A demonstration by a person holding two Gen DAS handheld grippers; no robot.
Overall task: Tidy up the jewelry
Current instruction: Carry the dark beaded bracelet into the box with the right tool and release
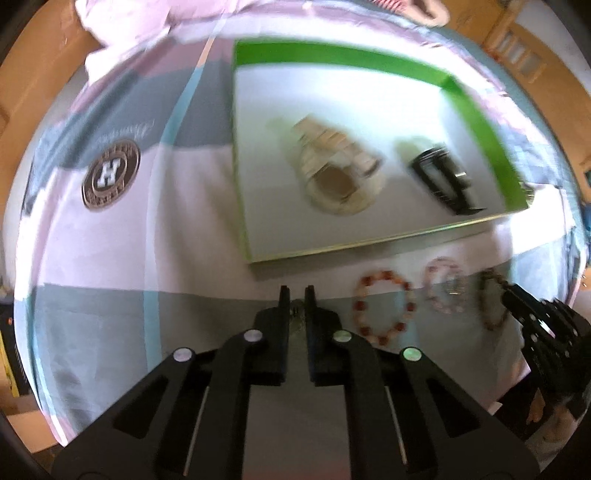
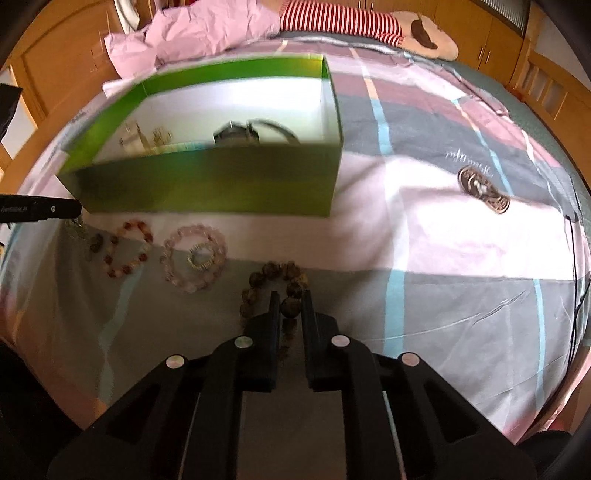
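In the right wrist view, the right gripper (image 2: pixel 290 301) is seen nearest, its two fingers pinched on a bead of the dark brown bead bracelet (image 2: pixel 271 291), which lies on the bedspread (image 2: pixel 406 240) and passes between the fingers. In the left wrist view, the left gripper (image 1: pixel 296 295) is narrowed to a slim gap, with a small metallic item (image 1: pixel 296 312) seen between the fingers; its kind cannot be told because of blur, and a firm grip cannot be confirmed. Just beyond the grippers, a row of bracelets is laid on the bedspread: a red and orange bead bracelet (image 2: pixel 129 248) and a pale pink bead bracelet (image 2: pixel 195 258), the latter enclosing a smaller sparkling ring-shaped piece (image 2: pixel 201 257). A small chain-like piece (image 2: pixel 75 226) is seen beside the left gripper's tip in the right wrist view. Beyond the row, a green box (image 2: pixel 207 184) with a white inner floor is set on the bed. Inside it, a pale gold watch on a cushion (image 1: pixel 338 173) and a black watch-like item (image 1: pixel 443 177) are held apart from each other. A round brown emblem (image 1: pixel 110 174) is printed on the bedspread, well apart from the box. Farthest, a crumpled pink cloth (image 2: pixel 199 31) and a red-and-white striped plush (image 2: pixel 354 20) are seen at the bed's far edge.
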